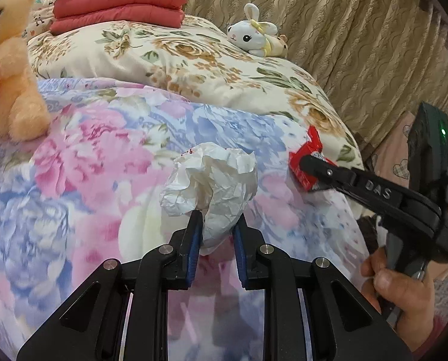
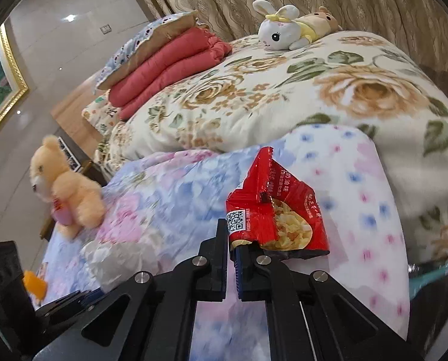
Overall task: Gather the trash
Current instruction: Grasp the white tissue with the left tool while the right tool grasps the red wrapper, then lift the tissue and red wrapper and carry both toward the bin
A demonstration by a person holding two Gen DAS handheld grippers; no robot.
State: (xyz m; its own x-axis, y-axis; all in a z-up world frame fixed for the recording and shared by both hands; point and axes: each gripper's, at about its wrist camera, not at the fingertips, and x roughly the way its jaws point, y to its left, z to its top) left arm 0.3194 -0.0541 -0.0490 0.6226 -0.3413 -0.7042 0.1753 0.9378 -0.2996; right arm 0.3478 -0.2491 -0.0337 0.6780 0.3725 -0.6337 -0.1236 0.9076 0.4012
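Holding both pieces off the bed (image 1: 82, 162) already. Left gripper (image 1: 216, 234): fingers are pinching the crumpled tissue (image 1: 211, 180), wad sticking out toward 12 o'clock. Right gripper (image 2: 231, 249): fingers are pressing together on the red snack wrapper (image 2: 272, 204) at its lower edge, long axis running toward 1 o'clock. No bin is showing, so direction to drop-off is unknown.

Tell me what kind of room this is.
Most likely a bedroom: a bed under a floral quilt, folded red bedding stacked on it, plush toys such as the white bunny, and curtains behind.
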